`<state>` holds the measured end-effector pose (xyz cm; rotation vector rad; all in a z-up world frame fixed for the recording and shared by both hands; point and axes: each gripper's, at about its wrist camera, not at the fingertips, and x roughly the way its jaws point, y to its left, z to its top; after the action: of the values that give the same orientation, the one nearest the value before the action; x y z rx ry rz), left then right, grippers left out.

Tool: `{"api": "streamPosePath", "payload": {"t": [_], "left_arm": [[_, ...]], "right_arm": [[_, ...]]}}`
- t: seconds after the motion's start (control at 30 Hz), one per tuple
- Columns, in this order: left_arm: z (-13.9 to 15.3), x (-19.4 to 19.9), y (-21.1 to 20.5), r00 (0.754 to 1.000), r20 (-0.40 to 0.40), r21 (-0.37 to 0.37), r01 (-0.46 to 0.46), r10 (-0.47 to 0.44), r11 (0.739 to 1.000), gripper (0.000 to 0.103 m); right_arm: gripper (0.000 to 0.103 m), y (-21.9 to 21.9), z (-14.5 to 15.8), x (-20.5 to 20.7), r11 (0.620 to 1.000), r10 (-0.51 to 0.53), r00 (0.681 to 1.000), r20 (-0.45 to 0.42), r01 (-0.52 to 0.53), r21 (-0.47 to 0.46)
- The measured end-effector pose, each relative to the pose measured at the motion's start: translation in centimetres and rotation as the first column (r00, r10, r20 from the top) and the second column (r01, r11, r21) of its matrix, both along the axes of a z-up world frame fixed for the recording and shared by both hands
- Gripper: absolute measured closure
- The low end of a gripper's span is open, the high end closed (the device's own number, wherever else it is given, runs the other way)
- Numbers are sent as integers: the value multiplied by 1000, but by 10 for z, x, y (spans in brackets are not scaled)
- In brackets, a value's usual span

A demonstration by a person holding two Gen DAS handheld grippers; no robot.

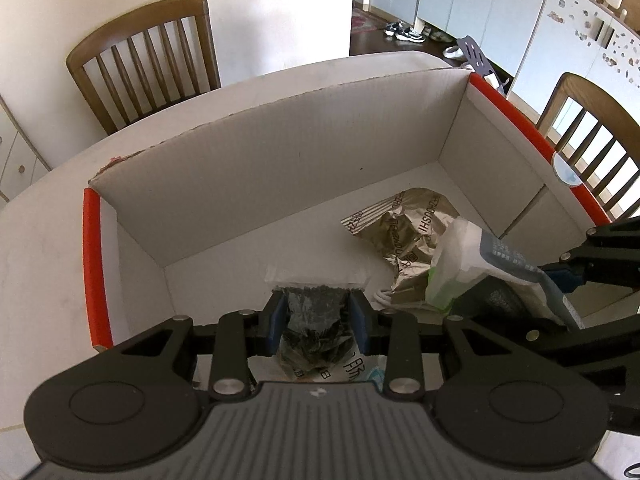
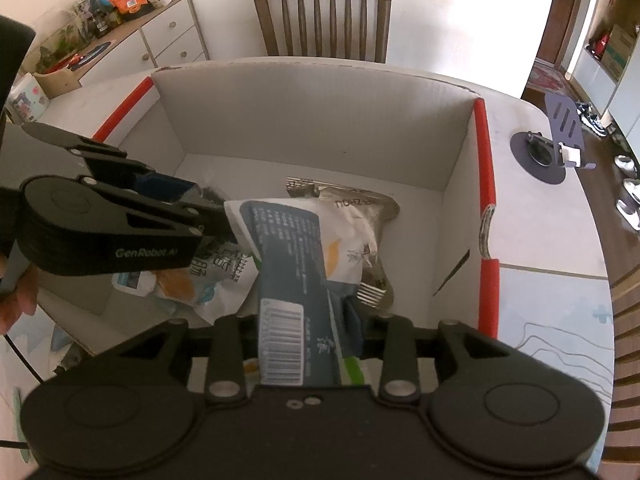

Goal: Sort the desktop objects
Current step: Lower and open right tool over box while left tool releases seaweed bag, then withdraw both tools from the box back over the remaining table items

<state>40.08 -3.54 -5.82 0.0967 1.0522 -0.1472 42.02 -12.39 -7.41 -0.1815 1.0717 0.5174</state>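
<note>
A white cardboard box [image 1: 280,168] with red edges stands on the table; it also shows in the right wrist view [image 2: 320,120]. My left gripper [image 1: 318,316] is shut on a clear bag of dark bits [image 1: 316,312] and holds it over the box's near side. My right gripper [image 2: 304,328] is shut on a white and blue-grey snack packet [image 2: 292,256], held above the box. A crumpled gold packet [image 1: 404,232] lies on the box floor, also seen in the right wrist view [image 2: 360,204]. A white printed packet [image 2: 208,276] lies under the left gripper [image 2: 192,200].
Wooden chairs [image 1: 144,60] [image 2: 324,16] stand at the table's far side, another at the right [image 1: 592,136]. A dark phone stand [image 2: 556,140] sits on the table right of the box. A sideboard [image 2: 132,36] with clutter is at the back left.
</note>
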Motion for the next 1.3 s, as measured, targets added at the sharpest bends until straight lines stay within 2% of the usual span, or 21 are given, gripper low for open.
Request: {"api": "streamPosePath", "payload": {"t": [0.1, 0.27, 0.4, 0.47, 0.53, 1.3], "left_arm": [[4, -1, -1, 1000, 10, 12, -7, 7, 1000, 65], [12, -7, 0, 999, 38, 23, -13, 12, 1000, 49], [22, -9, 4, 998, 60, 16, -21, 20, 1000, 48], [27, -11, 4, 997, 69, 14, -25, 23, 1000, 47], [33, -14, 4, 996, 81, 5, -27, 26, 1000, 47], [87, -71, -7, 986, 159, -31, -36, 41, 999, 45]], "right_arm": [[65, 0, 2, -1, 1000, 4, 1000, 4, -4, -3], [55, 1, 6, -5, 1000, 25, 1000, 18, -25, -3], [48, 1, 12, -11, 999, 54, 998, 36, -54, -1], [39, 0, 16, -14, 998, 64, 997, 45, -64, 8], [35, -2, 21, -16, 998, 59, 996, 61, -60, 8], [28, -29, 64, -42, 996, 32, 994, 108, -41, 75]]}}
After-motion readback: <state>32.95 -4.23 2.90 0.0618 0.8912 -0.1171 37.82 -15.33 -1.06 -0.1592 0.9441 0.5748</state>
